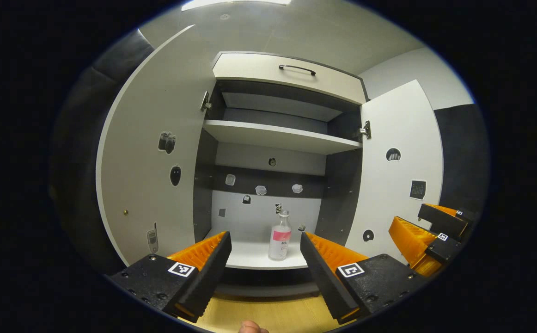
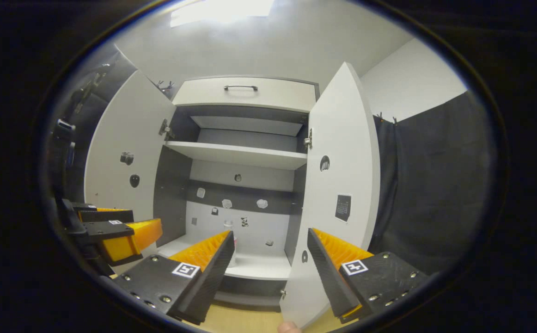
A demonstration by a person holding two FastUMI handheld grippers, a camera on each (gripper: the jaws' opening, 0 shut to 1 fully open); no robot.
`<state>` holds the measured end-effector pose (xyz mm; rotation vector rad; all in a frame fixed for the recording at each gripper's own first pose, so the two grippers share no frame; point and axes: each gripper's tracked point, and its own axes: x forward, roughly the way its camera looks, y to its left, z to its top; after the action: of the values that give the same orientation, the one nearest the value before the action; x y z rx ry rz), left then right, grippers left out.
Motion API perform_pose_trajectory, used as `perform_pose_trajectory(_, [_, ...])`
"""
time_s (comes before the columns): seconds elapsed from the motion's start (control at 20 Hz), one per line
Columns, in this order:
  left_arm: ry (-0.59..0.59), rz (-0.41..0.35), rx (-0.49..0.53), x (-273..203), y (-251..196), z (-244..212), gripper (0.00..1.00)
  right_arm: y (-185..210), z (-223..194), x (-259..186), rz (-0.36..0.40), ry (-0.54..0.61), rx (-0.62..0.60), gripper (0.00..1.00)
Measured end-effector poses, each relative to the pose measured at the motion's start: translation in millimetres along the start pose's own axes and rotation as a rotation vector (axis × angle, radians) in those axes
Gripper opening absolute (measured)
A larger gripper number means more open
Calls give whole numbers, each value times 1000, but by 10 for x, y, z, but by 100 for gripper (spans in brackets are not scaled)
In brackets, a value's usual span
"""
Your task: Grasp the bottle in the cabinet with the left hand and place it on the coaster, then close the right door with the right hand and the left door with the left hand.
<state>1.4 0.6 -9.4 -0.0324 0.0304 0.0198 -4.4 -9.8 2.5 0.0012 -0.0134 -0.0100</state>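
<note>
A clear bottle (image 1: 279, 237) with a pink label stands upright on the cabinet's lower shelf (image 1: 250, 254), near its front edge. My left gripper (image 1: 265, 259) is open and stays in front of the cabinet, the bottle showing in the gap between its fingers. Both doors are swung open: the left door (image 1: 153, 175) and the right door (image 1: 398, 185). My right gripper (image 2: 271, 259) is open and empty, close to the right door's (image 2: 338, 185) edge. In the right gripper view the bottle (image 2: 234, 240) is mostly hidden behind a finger.
An empty upper shelf (image 1: 277, 136) and a drawer with a dark handle (image 1: 297, 68) sit above. A wooden surface (image 1: 268, 314) lies below the cabinet. The right gripper (image 1: 430, 236) shows at the right in the left gripper view, the left gripper (image 2: 111, 229) at the left in the right gripper view.
</note>
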Motion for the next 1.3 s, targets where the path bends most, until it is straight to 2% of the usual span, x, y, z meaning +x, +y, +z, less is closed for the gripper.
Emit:
perform_pose_trajectory(0.3, [15,-29,16,284,-90,-90,96,-52,31,-73,-2,-2,17,93])
perform_pose_trajectory(0.55, [54,-67,21,750,-209,-256,96,-246,102,-197,-48,-15,25,96])
perform_pose_trajectory(0.6, [59,-69,23,855,-221,-282,96,-313,98,-232,-66,-13,23,93])
perform_pose_trajectory(1.05, [95,-78,89,1855,-395,-535,97,-1084,78,-608,-305,3,-33,96])
perform_pose_trajectory(1.3, [103,-38,112,2352,-379,-662,97,-1442,9,-760,-418,39,-65,96])
